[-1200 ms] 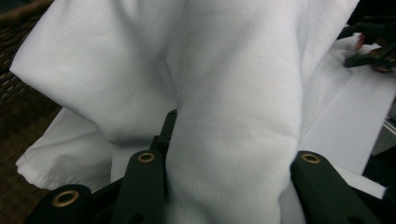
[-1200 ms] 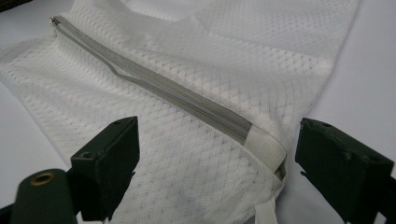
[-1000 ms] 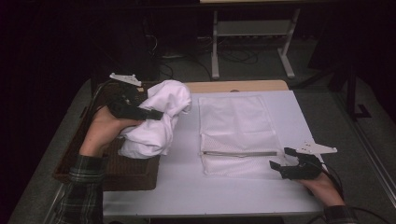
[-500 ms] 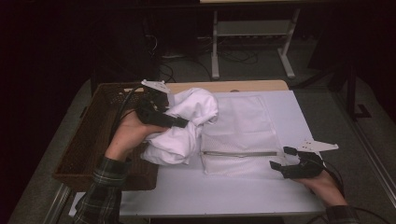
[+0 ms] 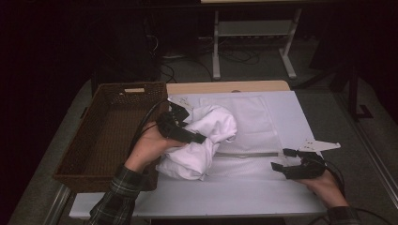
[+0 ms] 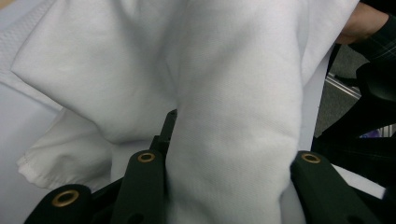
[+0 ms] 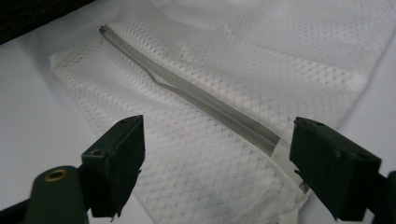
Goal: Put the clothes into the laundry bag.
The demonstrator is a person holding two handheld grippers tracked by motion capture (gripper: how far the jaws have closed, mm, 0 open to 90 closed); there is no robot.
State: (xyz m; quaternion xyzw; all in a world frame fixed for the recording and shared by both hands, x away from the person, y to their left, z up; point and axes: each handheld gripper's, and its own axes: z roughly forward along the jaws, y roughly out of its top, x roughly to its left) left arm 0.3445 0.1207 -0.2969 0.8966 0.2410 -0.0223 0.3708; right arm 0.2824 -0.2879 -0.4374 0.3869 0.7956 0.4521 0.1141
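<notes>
Garment (image 5: 202,140): one bundle of white cloth, now out of the wicker basket (image 5: 105,136) and carried rightward onto the table (image 5: 263,197), partly over the mesh laundry bag (image 5: 253,131); basket left bare, so likely headed into that bag. Left gripper (image 5: 187,136): jaws clamped on a thick fold of garment. Right gripper (image 5: 287,165): jaws wide, empty, waiting just beside the bag's zipper (image 7: 196,95). Count: one garment, one bag, one basket, two grippers

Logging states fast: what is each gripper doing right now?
Left gripper: shut on the crumpled white cloth.
Right gripper: open, holding nothing, at the zippered white mesh laundry bag.
</notes>
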